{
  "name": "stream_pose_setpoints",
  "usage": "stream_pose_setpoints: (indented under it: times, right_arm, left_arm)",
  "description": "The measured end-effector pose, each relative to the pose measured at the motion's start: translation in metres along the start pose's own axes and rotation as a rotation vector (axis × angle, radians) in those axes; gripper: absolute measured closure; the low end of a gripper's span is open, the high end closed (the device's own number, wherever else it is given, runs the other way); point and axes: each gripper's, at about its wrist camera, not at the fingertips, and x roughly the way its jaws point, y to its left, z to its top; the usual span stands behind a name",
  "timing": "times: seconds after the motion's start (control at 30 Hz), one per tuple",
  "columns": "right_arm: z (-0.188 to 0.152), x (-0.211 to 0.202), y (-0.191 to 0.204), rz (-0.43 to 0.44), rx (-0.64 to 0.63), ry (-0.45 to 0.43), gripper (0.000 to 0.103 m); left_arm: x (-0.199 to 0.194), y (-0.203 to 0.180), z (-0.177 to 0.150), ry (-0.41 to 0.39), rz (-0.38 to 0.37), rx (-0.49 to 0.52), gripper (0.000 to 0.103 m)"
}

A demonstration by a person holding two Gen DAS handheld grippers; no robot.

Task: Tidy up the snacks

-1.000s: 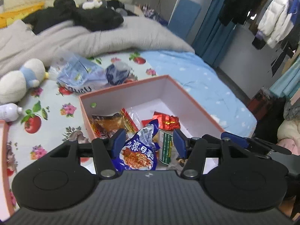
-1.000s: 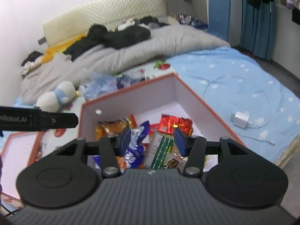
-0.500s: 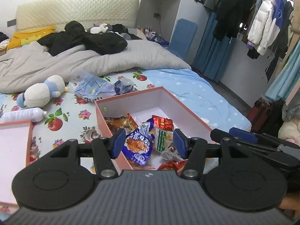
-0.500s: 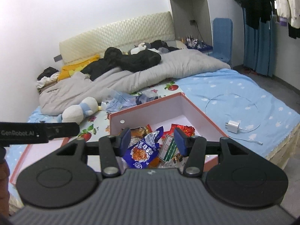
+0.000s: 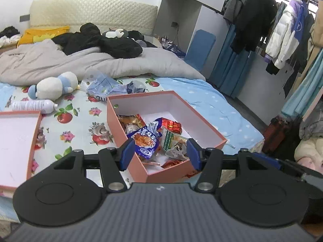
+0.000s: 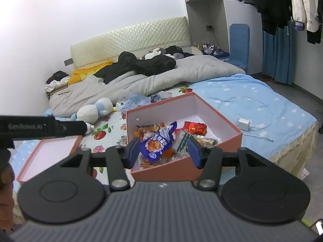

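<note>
Both hand-held grippers, left hand-held gripper (image 5: 158, 154) and right hand-held gripper (image 6: 164, 151), were drawn back from the snack box (image 5: 203, 130), jaws apart, empty; the lid (image 5: 36, 131) should be fitted squarely.

"GenRobot.AI" on left gripper (image 6: 42, 128)

The open-topped pink cardboard box (image 5: 203, 125) can be entered from above; its far half shows bare white floor, while crinkled snack packets (image 5: 149, 139) crowd the near half. Left of it, flowered bedsheet (image 5: 76, 127) lies bare up to the shallow pink box lid (image 5: 18, 141). Behind, a white spray bottle (image 5: 33, 105), plush penguin (image 5: 53, 84) and crumpled plastic bags (image 5: 105, 86) block the way. On the right, a white charger with cable (image 6: 245, 124) lies on blue sheet.
</note>
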Motion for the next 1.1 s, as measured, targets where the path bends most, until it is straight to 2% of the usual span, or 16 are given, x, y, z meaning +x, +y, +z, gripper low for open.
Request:
stream_pose_setpoints:
  times: [0.37, 1.1]
  right_arm:
    - [-0.007, 0.001, -0.001, -0.031, -0.002, -0.007, 0.049]
    - [-0.011, 0.005, -0.003, -0.038, 0.011, 0.013, 0.049]
  left_arm:
    - [0.005, 0.026, -0.003, 0.026, 0.025, -0.031, 0.041]
    - [0.019, 0.027, -0.008, 0.043, 0.023, -0.015, 0.039]
